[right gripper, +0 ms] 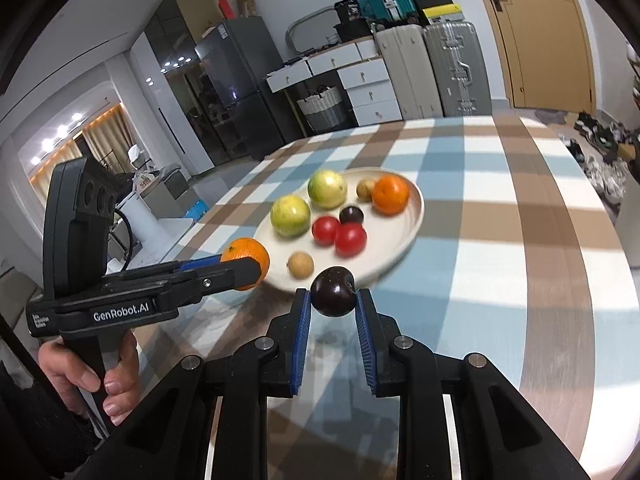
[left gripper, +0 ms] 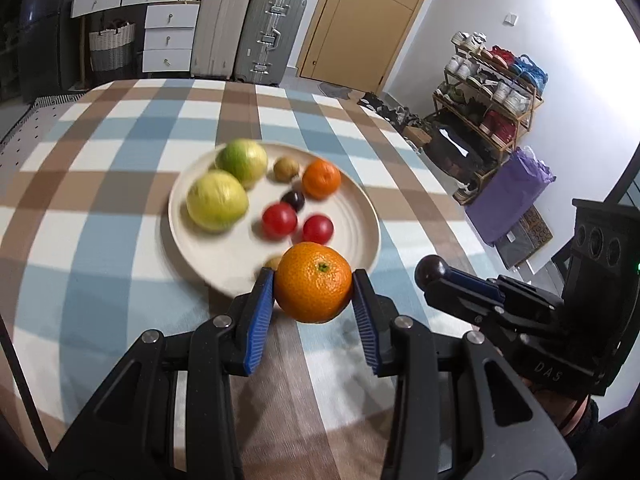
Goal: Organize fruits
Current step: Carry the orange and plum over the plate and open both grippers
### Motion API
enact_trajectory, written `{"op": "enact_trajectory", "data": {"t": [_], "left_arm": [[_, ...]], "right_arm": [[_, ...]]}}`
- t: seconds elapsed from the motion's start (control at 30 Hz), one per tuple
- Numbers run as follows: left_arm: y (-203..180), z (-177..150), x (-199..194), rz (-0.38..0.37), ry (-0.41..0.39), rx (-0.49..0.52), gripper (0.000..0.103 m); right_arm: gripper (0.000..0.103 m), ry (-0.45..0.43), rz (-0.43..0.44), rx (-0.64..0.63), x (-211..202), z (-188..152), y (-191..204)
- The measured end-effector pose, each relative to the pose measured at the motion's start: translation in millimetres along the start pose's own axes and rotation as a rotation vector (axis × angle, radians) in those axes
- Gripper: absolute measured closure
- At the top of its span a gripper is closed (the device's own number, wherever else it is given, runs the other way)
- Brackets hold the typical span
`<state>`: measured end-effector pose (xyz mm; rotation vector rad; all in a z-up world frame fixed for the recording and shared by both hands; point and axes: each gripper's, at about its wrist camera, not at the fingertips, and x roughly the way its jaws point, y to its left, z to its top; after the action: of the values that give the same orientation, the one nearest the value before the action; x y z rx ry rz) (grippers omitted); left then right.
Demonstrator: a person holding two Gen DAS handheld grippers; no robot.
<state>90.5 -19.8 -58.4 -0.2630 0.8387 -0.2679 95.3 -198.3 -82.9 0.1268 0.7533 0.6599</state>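
My left gripper [left gripper: 313, 285] is shut on an orange [left gripper: 314, 282], held above the near rim of a cream plate [left gripper: 360, 200]. From the right wrist view that orange [right gripper: 245, 253] shows at the left gripper's [right gripper: 244, 266] tip, left of the plate [right gripper: 414, 220]. My right gripper [right gripper: 333, 300] is shut on a dark plum [right gripper: 333, 291] above the plate's near edge; it appears in the left wrist view as right gripper [left gripper: 431, 274] with the plum [left gripper: 430, 272]. On the plate lie two green apples [left gripper: 218, 200], two red tomatoes [left gripper: 280, 220], another orange [left gripper: 321, 178], a dark plum [left gripper: 293, 199] and small brown fruits [left gripper: 286, 169].
A checked blue, brown and white cloth [left gripper: 120, 160] covers the table. Suitcases [left gripper: 268, 36], white drawers [left gripper: 168, 36] and a door [left gripper: 360, 20] stand behind it; a shoe rack [left gripper: 488, 96] and purple bag [left gripper: 512, 188] are to the right. A hand [right gripper: 100, 372] grips the left tool.
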Motion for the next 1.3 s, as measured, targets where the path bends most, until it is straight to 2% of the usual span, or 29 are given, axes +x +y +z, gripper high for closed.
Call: {"op": "enact_trajectory", "data": {"t": [0.27,0.5,0.7,1.17,1.27,1.3], "left_arm": [[3.3,51.8,15.2,0.021,-0.003,0.029,0.067],[2.9,84.2,46.6,0.032,0.043,0.053,0.067],[7.7,93.8,74.0,0.038,0.088,0.045,0.067],[21.8,100.7,110.9,0.051,0.151,0.031,0.067],[21.7,103.3,110.2,0.038,0.15,0.028,0.066],[21.4,104.0,108.4,0.044,0.145,0.03,0.065]], "right_arm": [[0.08,-0.016,-0.002,-0.042,16.1,33.4,0.6],[0.08,0.0,-0.009,-0.047,40.5,58.3,-6.4],[0.08,0.042,-0.035,-0.098,62.4,72.6,-12.8],[0.08,0.093,-0.046,-0.061,90.8,71.4,-30.5],[0.076,0.1,-0.051,-0.053,95.8,70.4,-31.4],[0.071,0.097,-0.051,-0.052,96.5,70.1,-31.5]]}}
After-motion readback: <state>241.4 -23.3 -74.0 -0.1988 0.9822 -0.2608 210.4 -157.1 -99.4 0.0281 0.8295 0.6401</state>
